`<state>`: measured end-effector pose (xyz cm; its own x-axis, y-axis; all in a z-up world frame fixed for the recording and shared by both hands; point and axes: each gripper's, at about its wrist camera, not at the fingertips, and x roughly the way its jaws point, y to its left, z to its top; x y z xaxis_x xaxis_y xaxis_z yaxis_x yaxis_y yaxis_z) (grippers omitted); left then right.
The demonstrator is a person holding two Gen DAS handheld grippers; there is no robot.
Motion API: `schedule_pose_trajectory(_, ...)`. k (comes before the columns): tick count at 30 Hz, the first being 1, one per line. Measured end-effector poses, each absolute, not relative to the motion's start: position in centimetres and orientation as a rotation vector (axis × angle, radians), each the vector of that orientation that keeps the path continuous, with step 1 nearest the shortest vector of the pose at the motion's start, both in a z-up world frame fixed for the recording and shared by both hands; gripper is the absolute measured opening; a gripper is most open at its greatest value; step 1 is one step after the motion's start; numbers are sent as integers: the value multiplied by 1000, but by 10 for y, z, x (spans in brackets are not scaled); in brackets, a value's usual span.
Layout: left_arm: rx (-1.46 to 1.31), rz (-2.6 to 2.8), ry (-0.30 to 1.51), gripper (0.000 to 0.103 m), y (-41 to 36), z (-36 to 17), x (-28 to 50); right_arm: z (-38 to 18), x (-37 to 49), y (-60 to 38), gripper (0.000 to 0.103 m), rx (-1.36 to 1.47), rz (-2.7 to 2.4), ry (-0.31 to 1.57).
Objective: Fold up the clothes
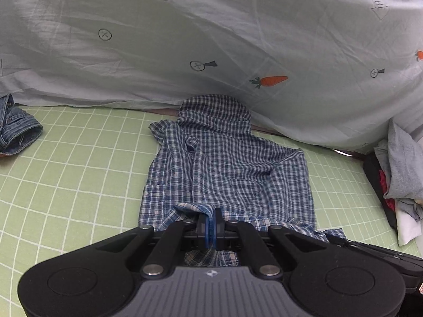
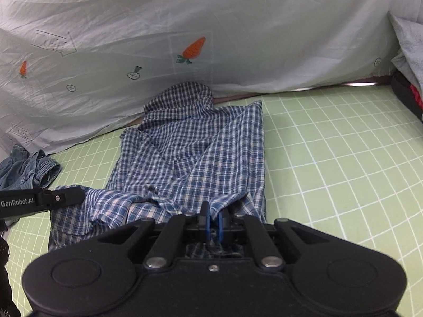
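A blue and white plaid shirt (image 1: pixel 224 163) lies lengthwise on the green grid mat (image 1: pixel 79 171), its far end bunched against a pale sheet. My left gripper (image 1: pixel 211 215) is shut on the shirt's near hem, with fabric pinched between its blue pads. In the right wrist view the same plaid shirt (image 2: pixel 201 145) stretches away from me, and my right gripper (image 2: pixel 213 215) is shut on another fold of that near hem. The left gripper's black body (image 2: pixel 39 200) shows at the left edge there. Both sleeves look folded inward over the shirt's body.
A pale sheet with carrot prints (image 1: pixel 238 39) rises behind the mat. A denim garment (image 1: pixel 15 129) lies at the far left, also visible as denim garment (image 2: pixel 29 169). A heap of grey, red and white clothes (image 1: pixel 401 179) sits at the right edge.
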<state>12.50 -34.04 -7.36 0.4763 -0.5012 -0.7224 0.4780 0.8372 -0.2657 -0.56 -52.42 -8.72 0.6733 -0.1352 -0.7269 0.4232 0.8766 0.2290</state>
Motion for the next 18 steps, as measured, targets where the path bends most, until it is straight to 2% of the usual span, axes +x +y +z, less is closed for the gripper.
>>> schedule_pose_trajectory(6,-48,-531,1007,7,-345,-117,157,-129,30,-536,8,429,-303,876)
schedule_pose_trajectory(10,-49,-519,1027,10,-347,-119,162,-135,37,-545,9,463,-290,886)
schedule_pose_trajectory(12,-41,-517,1009,22,-348,-110,159,-130,32,-549,13,492,-288,856)
schedule_pose_trajectory(13,-36,-517,995,36,-348,-105,157,-125,28,-550,17,495,-293,828)
schedule_pose_trajectory(14,-31,-511,975,55,-348,-99,154,-118,24,-551,24,496,-303,796)
schedule_pose_trajectory(16,-31,-486,904,72,-344,-80,147,-102,13,-553,36,490,-332,730)
schedule_pose_trajectory(18,-34,-461,861,80,-339,-65,140,-87,-1,-554,43,473,-368,670)
